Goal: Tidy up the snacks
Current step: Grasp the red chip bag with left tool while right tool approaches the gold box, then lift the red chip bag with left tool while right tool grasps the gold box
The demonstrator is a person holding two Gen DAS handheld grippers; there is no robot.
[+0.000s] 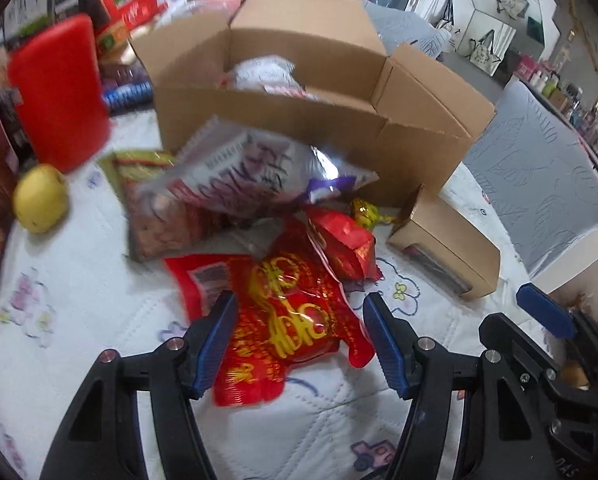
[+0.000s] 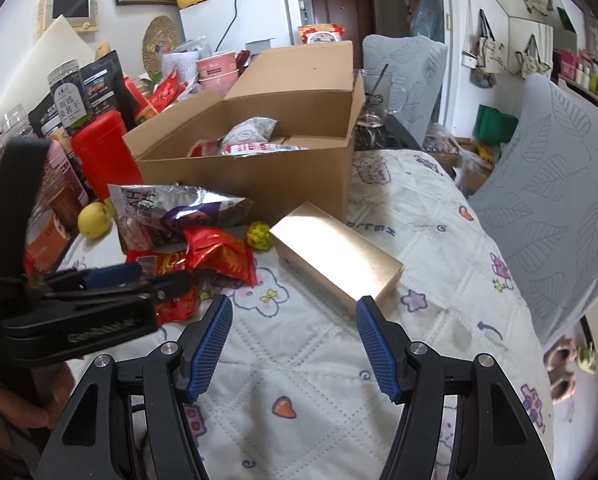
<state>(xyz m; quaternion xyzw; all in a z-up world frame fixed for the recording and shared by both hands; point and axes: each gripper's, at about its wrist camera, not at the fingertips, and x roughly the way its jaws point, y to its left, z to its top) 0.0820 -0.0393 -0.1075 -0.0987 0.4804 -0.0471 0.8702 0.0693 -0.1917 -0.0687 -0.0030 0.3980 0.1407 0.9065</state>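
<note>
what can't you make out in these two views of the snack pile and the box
- Cardboard box contents: both views, near wall hides all but the top packets.
- Silver bag lettering: left wrist view, motion blur.
- Large red packet: right wrist view, left gripper covers much of it.
- Small brown box contents: closed.

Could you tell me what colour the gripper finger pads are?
Blue, on black arms; the right gripper's pads show clearest in the right wrist view.

**What I can't make out**

The cardboard box (image 1: 283,120) hides most of its contents — I see only a white packet's top. The red canister (image 1: 59,92) is motion-blurred; the silver bag (image 1: 239,172) covers the nut packet (image 1: 155,216) — lettering unreadable.
</note>
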